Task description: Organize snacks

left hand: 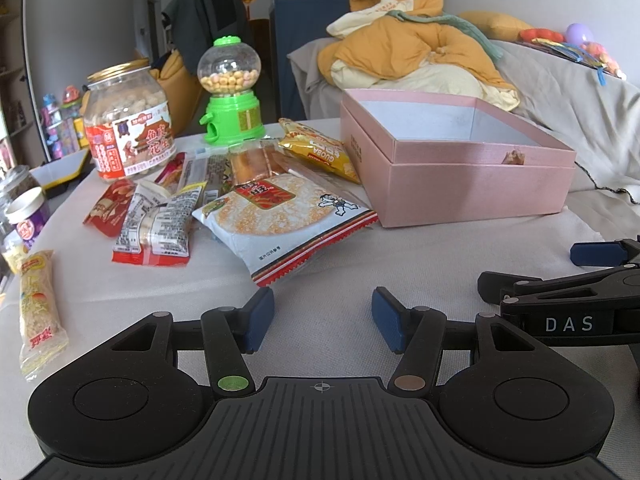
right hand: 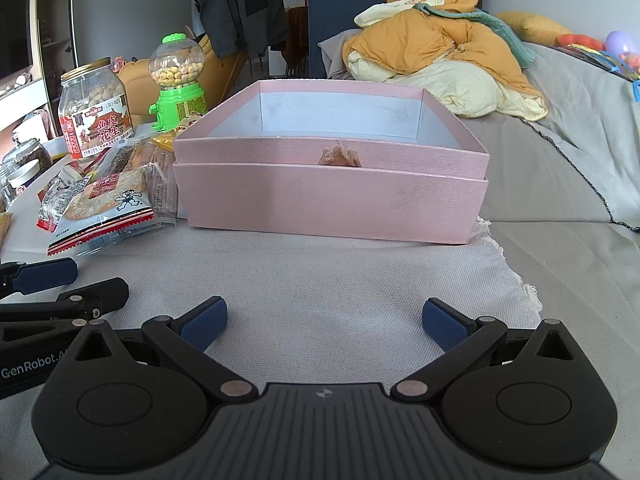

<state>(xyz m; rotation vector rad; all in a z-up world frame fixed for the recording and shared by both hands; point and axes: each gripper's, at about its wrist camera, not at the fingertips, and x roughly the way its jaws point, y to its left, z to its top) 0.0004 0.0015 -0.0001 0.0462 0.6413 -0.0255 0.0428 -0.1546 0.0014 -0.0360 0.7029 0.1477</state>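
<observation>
A pile of snack packets lies on the cloth-covered table. A white rice cracker packet [left hand: 280,224] is nearest, with red-and-grey packets [left hand: 152,224] to its left and a yellow packet [left hand: 320,152] behind. A long noodle packet [left hand: 38,312] lies at far left. An open pink box [left hand: 456,160] stands to the right; in the right wrist view the box [right hand: 332,200] is straight ahead. My left gripper [left hand: 323,320] is open and empty, just short of the cracker packet. My right gripper [right hand: 324,324] is open and empty, well short of the box.
A peanut jar [left hand: 128,124] and a green candy dispenser [left hand: 230,96] stand behind the packets. Small jars [left hand: 24,208] sit at the left edge. A sofa with piled orange and cream bedding [left hand: 420,52] lies behind the table.
</observation>
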